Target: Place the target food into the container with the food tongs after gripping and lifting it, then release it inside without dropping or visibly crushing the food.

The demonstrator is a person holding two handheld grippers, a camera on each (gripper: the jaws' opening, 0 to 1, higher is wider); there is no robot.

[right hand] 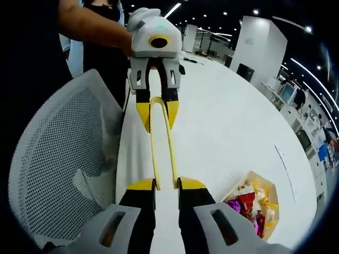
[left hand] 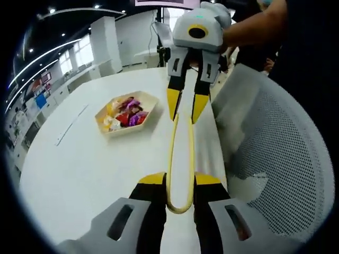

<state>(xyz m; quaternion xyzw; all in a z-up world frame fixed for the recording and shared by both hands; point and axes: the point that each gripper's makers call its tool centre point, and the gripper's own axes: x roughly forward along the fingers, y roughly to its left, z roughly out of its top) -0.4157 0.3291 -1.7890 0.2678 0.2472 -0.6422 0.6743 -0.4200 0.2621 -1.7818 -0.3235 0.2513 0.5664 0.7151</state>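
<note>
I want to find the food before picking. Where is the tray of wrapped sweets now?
In the left gripper view, the beige hexagonal tray of wrapped sweets sits on the white table, left of the yellow tongs; in the right gripper view, lower right.

The left gripper (left hand: 179, 182) and right gripper (right hand: 164, 184) are held facing each other, each closed on one end of the yellow tongs (left hand: 180, 159) between them.

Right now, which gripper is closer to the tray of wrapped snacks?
Right. The right gripper is just beside the tray, its fingers shut on the open end of the tongs. The left gripper holds the loop end, farther away along the table edge.
</note>
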